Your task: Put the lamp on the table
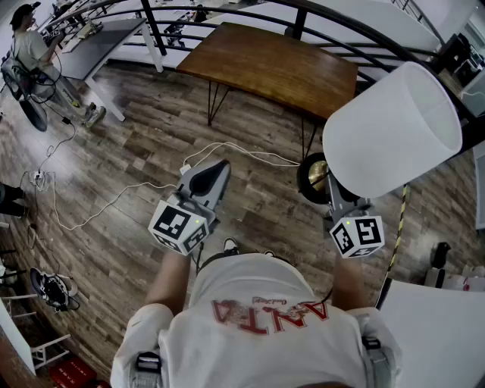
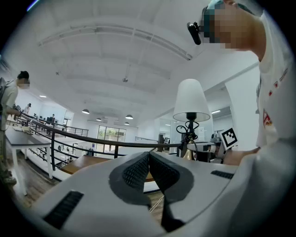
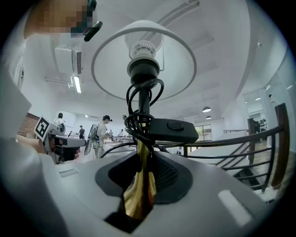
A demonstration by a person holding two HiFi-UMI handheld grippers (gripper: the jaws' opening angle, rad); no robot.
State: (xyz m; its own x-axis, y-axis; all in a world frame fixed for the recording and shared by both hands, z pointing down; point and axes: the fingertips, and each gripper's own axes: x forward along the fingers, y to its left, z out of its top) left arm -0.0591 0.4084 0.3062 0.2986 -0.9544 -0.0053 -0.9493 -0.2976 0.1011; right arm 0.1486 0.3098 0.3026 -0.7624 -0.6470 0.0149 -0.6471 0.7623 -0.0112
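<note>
The lamp has a white shade [image 1: 392,129] and a brass stem [image 3: 138,185], with a black cord and switch box [image 3: 171,131] wound round the stem. My right gripper [image 3: 144,159] is shut on the stem and holds the lamp upright above the wood floor. In the head view the shade hides most of the right gripper [image 1: 337,193], and the lamp's dark round base [image 1: 312,176] shows beside it. The brown wooden table [image 1: 273,64] stands ahead, a little beyond the lamp. My left gripper [image 1: 203,186] hangs at centre left, shut with nothing in it [image 2: 149,159]. From its view the lamp [image 2: 190,104] is seen to the right.
A black railing [image 1: 227,19] runs behind the table. A white cable [image 1: 114,201] trails over the floor on the left. At the back left are a grey table [image 1: 98,42] and a person [image 1: 30,49]. A white surface [image 1: 432,326] fills the lower right, beside a yellow-black striped strip [image 1: 398,227].
</note>
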